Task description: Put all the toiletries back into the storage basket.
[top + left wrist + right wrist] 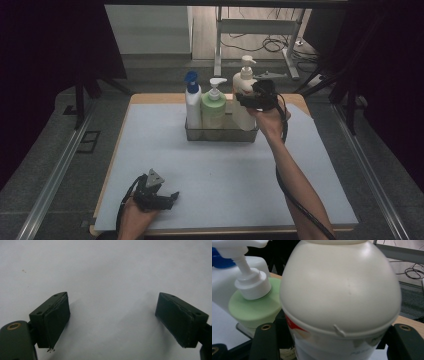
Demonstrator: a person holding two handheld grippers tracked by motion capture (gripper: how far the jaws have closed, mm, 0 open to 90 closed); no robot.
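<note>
From the high view, three pump bottles stand in a clear tray (192,134) at the table's far side — the right gripper (250,100) is at the cream bottle (242,82) on the tray's right end. The left gripper (167,196) lies near the front edge. The left gripper view shows its jaws wide apart over the bare mat (105,270). In the right gripper view, the jaws flank the cream bottle (339,290) — the green bottle (254,307) stands just beside it.

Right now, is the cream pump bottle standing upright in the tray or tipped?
Upright: the cream pump bottle stands in the clear tray, pump on top, right gripper jaws either side.
</note>
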